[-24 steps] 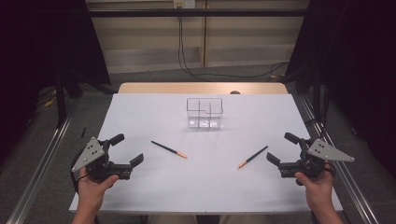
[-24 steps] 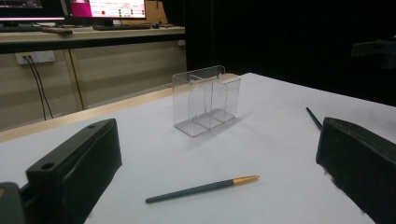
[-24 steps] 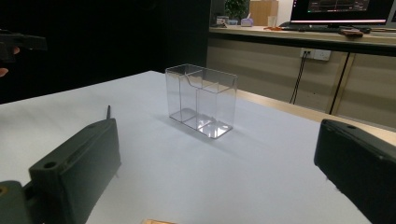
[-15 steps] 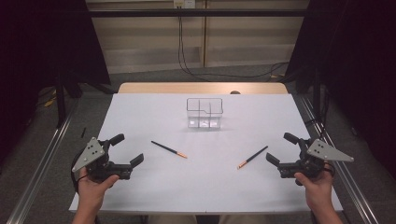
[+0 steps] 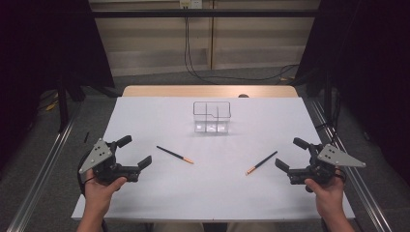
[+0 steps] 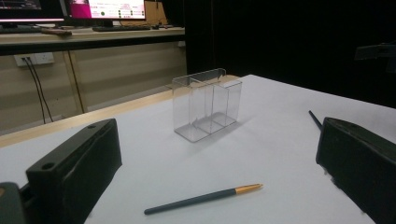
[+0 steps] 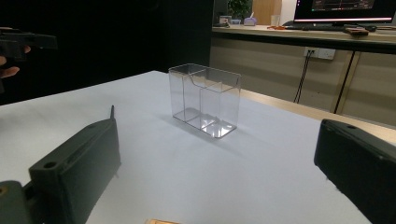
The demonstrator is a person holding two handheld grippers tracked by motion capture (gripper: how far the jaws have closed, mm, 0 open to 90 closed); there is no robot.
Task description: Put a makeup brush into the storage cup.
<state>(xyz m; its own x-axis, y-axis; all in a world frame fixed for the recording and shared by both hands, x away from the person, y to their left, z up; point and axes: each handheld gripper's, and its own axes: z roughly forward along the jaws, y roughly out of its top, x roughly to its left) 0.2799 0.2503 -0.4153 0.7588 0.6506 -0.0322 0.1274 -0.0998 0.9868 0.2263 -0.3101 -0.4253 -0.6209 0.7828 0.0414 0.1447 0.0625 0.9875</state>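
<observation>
A clear plastic holder [image 5: 212,117] with compartments stands upright on the white table top [image 5: 212,193], toward the back middle. Two dark pencils with copper ends lie flat in front of it: the left pencil [image 5: 175,154] and the right pencil [image 5: 261,162]. My left gripper [image 5: 133,151] rests at the table's left front, open and empty, a short way left of the left pencil [image 6: 201,199]. My right gripper [image 5: 293,153] sits at the right front, open and empty, beside the right pencil. Both gripper views look toward the holder [image 6: 206,103] [image 7: 204,100].
The white top ends on a wooden strip [image 5: 208,91] at the far edge. Metal rails [image 5: 38,169] run along both sides of the table. Cables hang on the back wall [image 5: 188,43]. A desk with monitors [image 7: 341,9] stands behind.
</observation>
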